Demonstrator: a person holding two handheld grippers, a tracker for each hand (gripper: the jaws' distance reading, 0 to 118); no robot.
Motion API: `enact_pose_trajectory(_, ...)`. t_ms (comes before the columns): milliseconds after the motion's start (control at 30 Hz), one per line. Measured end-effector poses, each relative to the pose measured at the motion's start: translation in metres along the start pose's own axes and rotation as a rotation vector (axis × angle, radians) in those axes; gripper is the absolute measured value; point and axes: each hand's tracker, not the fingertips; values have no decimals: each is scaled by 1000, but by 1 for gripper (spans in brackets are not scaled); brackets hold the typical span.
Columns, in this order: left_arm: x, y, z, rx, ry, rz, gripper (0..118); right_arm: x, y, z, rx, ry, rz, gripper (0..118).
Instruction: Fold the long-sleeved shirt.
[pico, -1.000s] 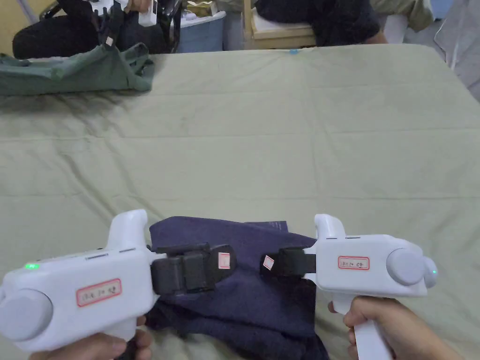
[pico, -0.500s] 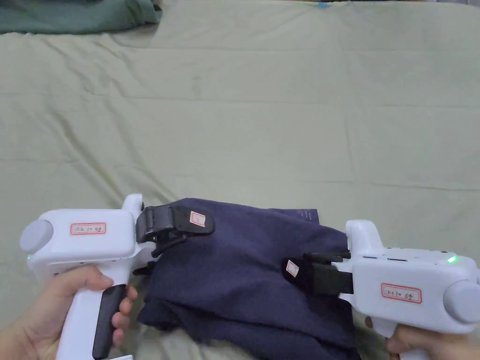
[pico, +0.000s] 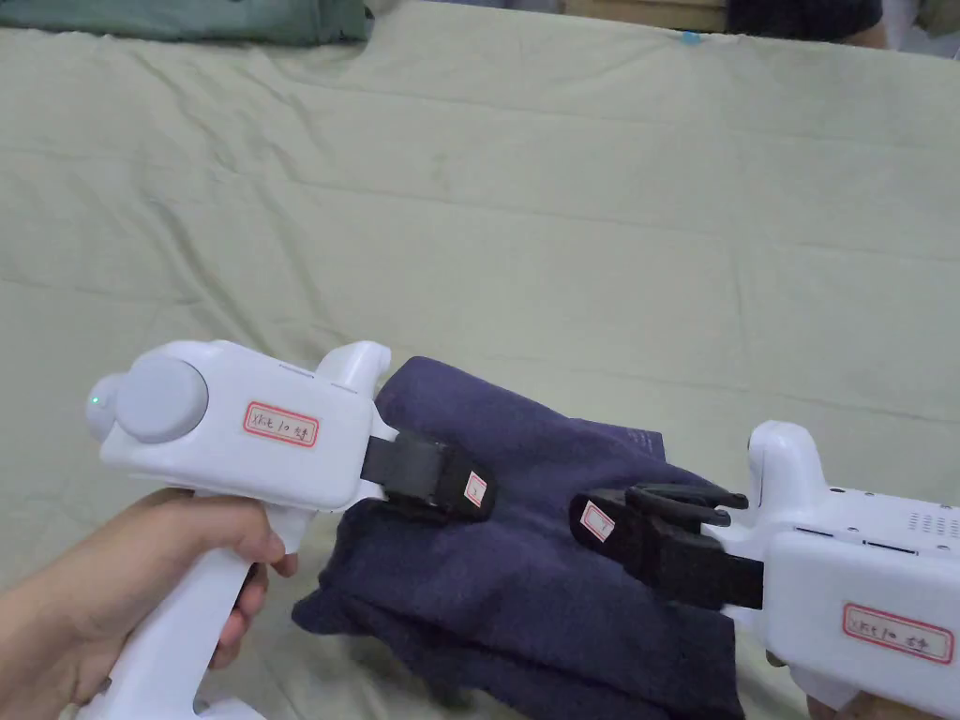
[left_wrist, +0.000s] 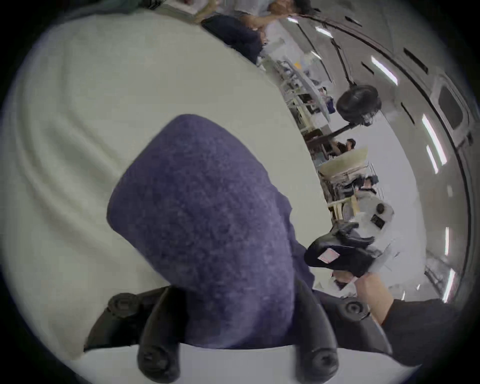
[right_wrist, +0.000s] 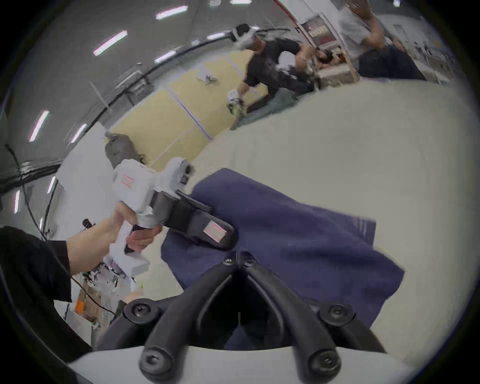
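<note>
shirt: the navy long-sleeved shirt (pico: 525, 544) is already a compact multi-layer bundle at the near edge of the pale green sheet (pico: 562, 234), between the two grippers.
left gripper: the left gripper (pico: 459, 487) comes in from the left. In the left gripper view a thick roll of navy cloth lies between its spread jaws. Whether both jaws press on it, cannot tell.
right gripper: the right gripper (pico: 600, 520) comes in from the right and sits over the right part of the bundle. In its own view the jaw tips meet with no cloth seen between them, so it reads as closed and empty.
step in hand (judged): tidying or closing the last fold.
doing it well (judged): keep the left side low so the layers do not slide apart. Press or sweep flat with the right tip rather than pinching one layer. Square the edges before letting go.
long axis: runs from far-left to near-right in the head view.
pointing: rounded folded end far-left. The stacked loose edges lie at the near side.
risk (judged): thick soft knit may spring open on release.
background: a green garment (pico: 187, 19) lies at the far left, well apart.
</note>
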Motion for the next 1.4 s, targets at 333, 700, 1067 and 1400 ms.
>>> enact_pose_trajectory(333,-105,-20,199,-87,314,251,25,-125,35,-148,-96,123,96,10)
enact_pose_trajectory(700,-225,-49,352,-184,697,484,28,-238,18,-299,-228,290,209,10)
enact_pose_trajectory(1067,-117,-51,335,39,854,380,115,-179,36,-153,-99,111,240,10)
enact_pose_trajectory(1400,143,-3,199,280,716,-96,75,-127,71,121,220,-360,199,10)
